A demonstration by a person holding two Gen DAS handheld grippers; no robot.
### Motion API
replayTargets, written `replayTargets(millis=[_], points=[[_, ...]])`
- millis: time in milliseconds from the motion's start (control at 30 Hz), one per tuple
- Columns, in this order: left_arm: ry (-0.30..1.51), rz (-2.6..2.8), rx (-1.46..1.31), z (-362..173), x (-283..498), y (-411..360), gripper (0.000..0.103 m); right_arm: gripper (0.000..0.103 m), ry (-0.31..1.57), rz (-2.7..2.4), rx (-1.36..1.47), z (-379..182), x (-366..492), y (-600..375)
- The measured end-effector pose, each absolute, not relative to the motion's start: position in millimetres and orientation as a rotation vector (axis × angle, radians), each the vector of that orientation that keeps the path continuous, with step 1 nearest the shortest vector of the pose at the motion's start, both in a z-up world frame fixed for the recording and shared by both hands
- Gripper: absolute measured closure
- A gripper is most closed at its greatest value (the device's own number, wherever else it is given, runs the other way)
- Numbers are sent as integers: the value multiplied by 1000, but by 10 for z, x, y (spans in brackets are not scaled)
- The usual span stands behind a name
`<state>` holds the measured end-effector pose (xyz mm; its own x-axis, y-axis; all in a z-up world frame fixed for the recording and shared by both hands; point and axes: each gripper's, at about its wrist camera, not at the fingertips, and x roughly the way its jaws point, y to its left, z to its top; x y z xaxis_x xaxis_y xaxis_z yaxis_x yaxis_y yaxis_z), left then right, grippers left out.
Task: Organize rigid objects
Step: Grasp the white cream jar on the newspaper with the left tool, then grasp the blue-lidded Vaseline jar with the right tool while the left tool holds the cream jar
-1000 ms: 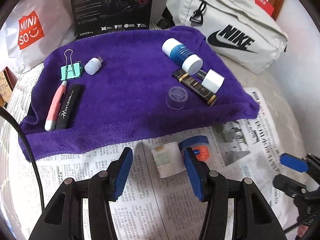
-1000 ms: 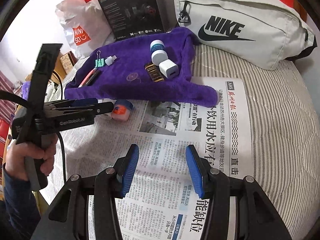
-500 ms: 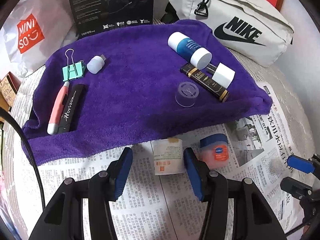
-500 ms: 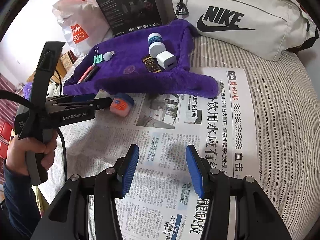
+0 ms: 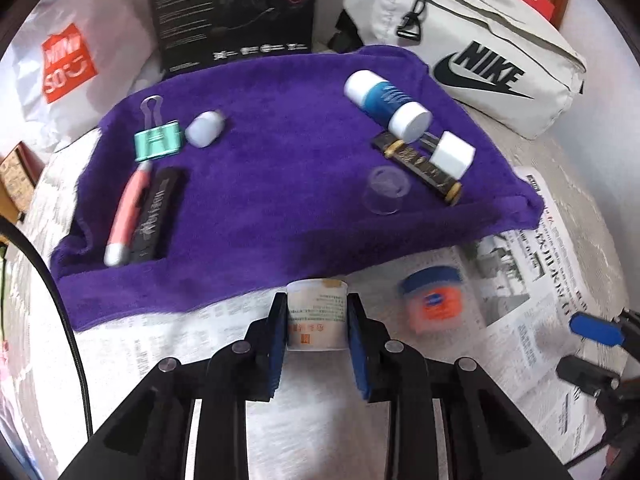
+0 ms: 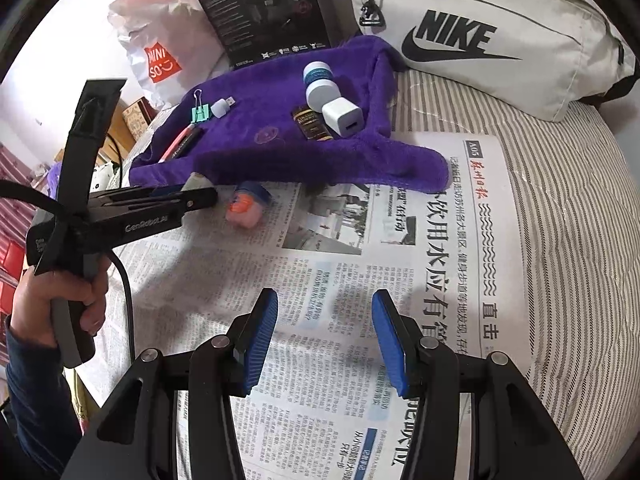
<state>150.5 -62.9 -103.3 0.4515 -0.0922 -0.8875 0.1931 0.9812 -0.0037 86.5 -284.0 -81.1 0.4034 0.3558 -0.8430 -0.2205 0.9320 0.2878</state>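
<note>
Blue pads of my left gripper (image 5: 317,328) press both sides of a small white jar (image 5: 317,314), low in the frame's centre, at the purple towel's (image 5: 280,184) near edge. Right of it, on the newspaper (image 5: 532,280), sits an orange tub with a blue lid (image 5: 434,300). My right gripper (image 6: 325,334) gapes wide over newsprint at lower centre, holding nothing.
</note>
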Motion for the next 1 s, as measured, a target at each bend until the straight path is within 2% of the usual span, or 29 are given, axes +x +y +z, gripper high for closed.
replayTargets(millis=[433,1000], points=[[1100,-63,56,-1027,1319,63,76,54,1085,377,108,-839,1169,-2337],[1081,-99,16,-978,1228,221,76,54,1084,314,56,-1024,1540,-1837]])
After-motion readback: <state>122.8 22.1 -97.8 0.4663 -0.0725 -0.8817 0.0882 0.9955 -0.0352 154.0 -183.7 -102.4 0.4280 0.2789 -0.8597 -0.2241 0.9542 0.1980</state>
